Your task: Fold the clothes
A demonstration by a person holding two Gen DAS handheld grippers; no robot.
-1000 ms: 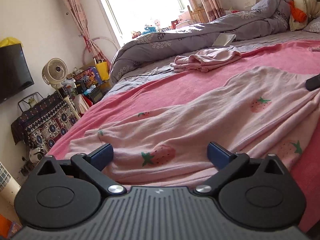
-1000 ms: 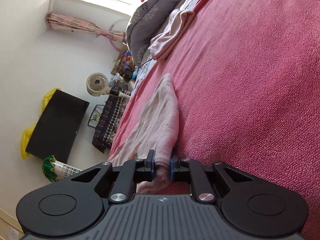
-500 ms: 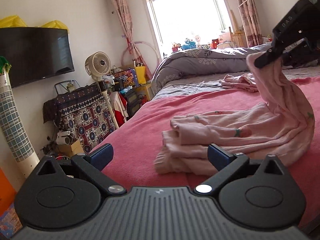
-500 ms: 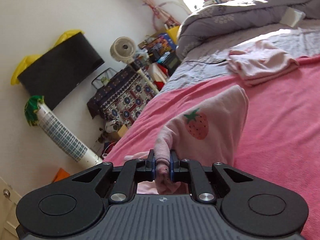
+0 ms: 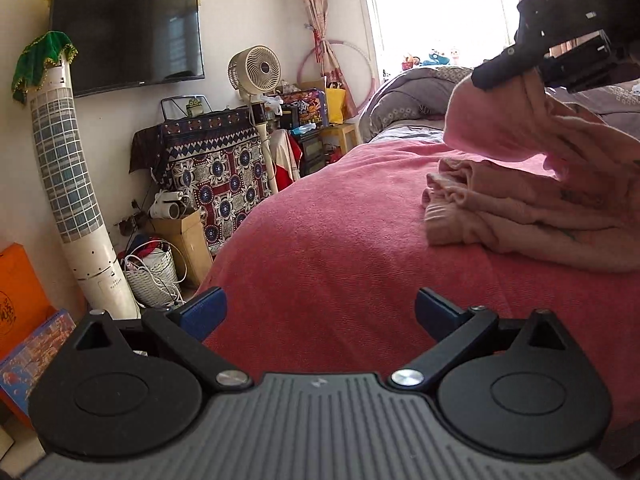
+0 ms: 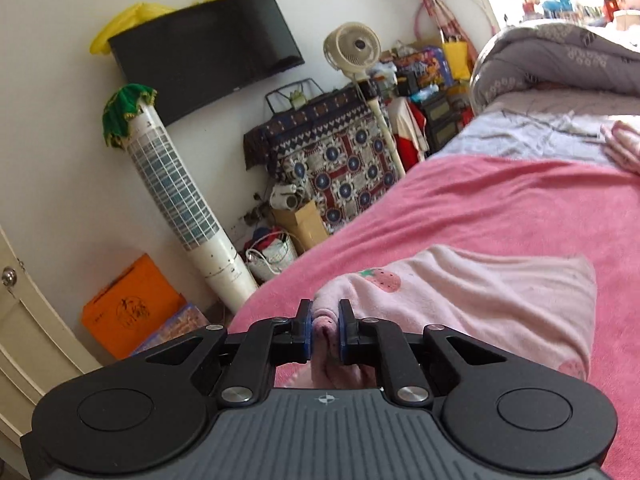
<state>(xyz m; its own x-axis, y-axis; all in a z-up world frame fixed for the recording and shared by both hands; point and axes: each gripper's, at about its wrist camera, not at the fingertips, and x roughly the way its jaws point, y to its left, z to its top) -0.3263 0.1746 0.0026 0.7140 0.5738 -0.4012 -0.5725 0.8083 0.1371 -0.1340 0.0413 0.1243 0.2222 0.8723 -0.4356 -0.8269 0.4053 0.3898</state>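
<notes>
A pale pink garment with strawberry prints (image 6: 480, 292) lies bunched on the red-pink bed cover (image 5: 340, 248). My right gripper (image 6: 324, 322) is shut on a fold of its edge and holds that part lifted above the bed. In the left wrist view the same garment (image 5: 532, 216) sits at the right, with the lifted part hanging from the right gripper (image 5: 520, 76) at the top right. My left gripper (image 5: 320, 308) is open near the bed's corner, nothing between its fingers, well to the left of the garment.
A second pink garment (image 6: 624, 148) lies farther up the bed beside a grey quilt (image 6: 560, 56). Past the bed's edge stand a tower fan (image 5: 76, 184), a round fan (image 5: 256, 68), a patterned cloth-covered cabinet (image 5: 216, 164), a white basket (image 5: 152, 272) and an orange box (image 6: 128, 312).
My right gripper rose and rolled upright, carrying the garment's edge up and over the pile. My left gripper swung left, away from the garment, toward the bed's corner.
</notes>
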